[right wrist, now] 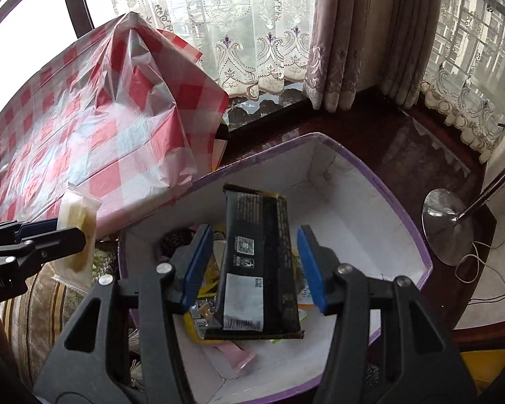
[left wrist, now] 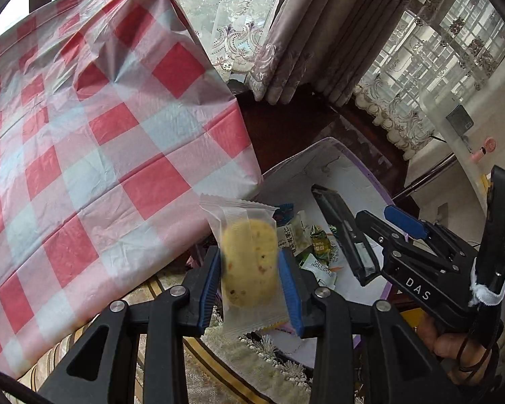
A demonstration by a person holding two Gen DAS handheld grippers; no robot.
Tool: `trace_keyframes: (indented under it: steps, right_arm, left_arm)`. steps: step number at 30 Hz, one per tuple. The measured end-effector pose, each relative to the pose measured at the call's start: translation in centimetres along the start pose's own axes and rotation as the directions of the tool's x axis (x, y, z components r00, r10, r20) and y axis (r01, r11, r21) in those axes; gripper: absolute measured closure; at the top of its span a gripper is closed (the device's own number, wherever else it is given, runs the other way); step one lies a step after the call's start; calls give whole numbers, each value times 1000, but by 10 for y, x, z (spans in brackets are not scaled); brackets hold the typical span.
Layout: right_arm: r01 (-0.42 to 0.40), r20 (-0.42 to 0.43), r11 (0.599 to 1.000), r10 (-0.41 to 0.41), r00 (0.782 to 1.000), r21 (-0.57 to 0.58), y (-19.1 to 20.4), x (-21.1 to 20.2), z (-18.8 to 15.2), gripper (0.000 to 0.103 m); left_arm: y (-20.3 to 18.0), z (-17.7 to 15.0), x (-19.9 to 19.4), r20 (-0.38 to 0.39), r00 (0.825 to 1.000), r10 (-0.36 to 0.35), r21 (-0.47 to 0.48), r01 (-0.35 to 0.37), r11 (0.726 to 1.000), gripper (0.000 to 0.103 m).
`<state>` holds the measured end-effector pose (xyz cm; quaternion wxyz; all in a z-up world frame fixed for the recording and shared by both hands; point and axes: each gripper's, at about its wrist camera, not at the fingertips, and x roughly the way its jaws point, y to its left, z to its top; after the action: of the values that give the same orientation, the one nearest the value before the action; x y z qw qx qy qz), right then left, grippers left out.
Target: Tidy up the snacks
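Observation:
My left gripper (left wrist: 250,286) is shut on a clear-wrapped yellow pastry (left wrist: 249,262) and holds it in the air beside the table edge, left of the purple-rimmed white box (left wrist: 336,155). It shows in the right wrist view (right wrist: 75,235) at the left. My right gripper (right wrist: 256,266) is open over the box (right wrist: 370,208). A black snack bar (right wrist: 257,262) hangs between its pads without touching them, over the box. The right gripper (left wrist: 363,235) and bar (left wrist: 340,222) also show in the left wrist view. Several small snack packs (left wrist: 316,245) lie in the box.
A table under a red-and-white checked plastic cloth (left wrist: 101,134) stands left of the box. A pink packet (right wrist: 235,358) lies on the box floor. A dark wooden sill (right wrist: 404,148), lace curtains and a chrome lamp base (right wrist: 446,225) lie behind and right.

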<state>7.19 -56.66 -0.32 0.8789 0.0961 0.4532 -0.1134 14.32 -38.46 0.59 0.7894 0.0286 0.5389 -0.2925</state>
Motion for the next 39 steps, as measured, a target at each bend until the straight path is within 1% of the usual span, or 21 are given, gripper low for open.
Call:
trace_keyframes:
  steps: [1, 3, 5, 11, 12, 16, 18, 19, 20, 22, 24, 28, 32, 36, 39]
  right_arm:
    - [5, 7, 1000, -5, 1000, 5, -3, -1, 1, 47]
    - [12, 12, 1000, -12, 1000, 10, -5, -2, 1, 47]
    - [24, 16, 1000, -25, 1000, 20, -8, -3, 1, 46]
    - [35, 20, 999, -35, 999, 36, -12, -7, -2, 40]
    - [36, 19, 999, -37, 999, 39, -13, -8, -2, 40]
    - [46, 10, 997, -46, 999, 54, -15, -11, -5, 38]
    - [53, 9, 997, -53, 999, 54, -15, -13, -8, 37]
    - [56, 7, 997, -57, 998, 51, -15, -15, -9, 36]
    - [59, 6, 997, -59, 998, 48, -14, -16, -10, 36]
    - [66, 3, 997, -66, 998, 45, -13, -19, -12, 36]
    - [69, -1, 997, -69, 998, 42, -13, -21, -14, 36]
    - [84, -6, 996, -84, 996, 29, -11, -26, -18, 35]
    - [97, -23, 995, -96, 995, 17, -8, -27, -22, 35]
    - [104, -37, 995, -104, 994, 7, -5, -27, -25, 35]
    - [110, -40, 994, -110, 993, -3, -3, -28, -25, 35]
  left_arm:
    - [-4, 1, 2, 2, 1000, -5, 3, 5, 1000, 66]
    - [-9, 3, 5, -1, 1000, -11, 10, 11, 1000, 61]
    - [-12, 4, 8, -9, 1000, -6, 15, 6, 1000, 51]
    - [-15, -4, 6, -29, 999, -29, -21, 28, 999, 48]
    - [-14, -7, 4, -31, 999, -39, -30, 38, 999, 46]
    - [-14, -24, -10, -26, 997, -71, -72, 69, 995, 43]
    - [-11, -38, -17, -26, 995, -93, -107, 90, 990, 39]
    - [-9, -44, -21, -22, 995, -100, -125, 97, 987, 33]
    - [-7, -50, -24, -13, 994, -106, -144, 103, 984, 24]
    - [1, -60, -29, 0, 993, -118, -190, 116, 975, 17]
    - [6, -66, -29, -2, 992, -126, -210, 123, 970, 17]
    - [0, -65, -22, -38, 995, -90, -172, 82, 982, 17]
    - [2, -65, -13, -50, 995, -87, -188, 76, 979, 16]
    - [6, -65, -12, -41, 993, -112, -209, 101, 973, 13]
    - [7, -64, -11, -43, 993, -113, -210, 102, 972, 13]
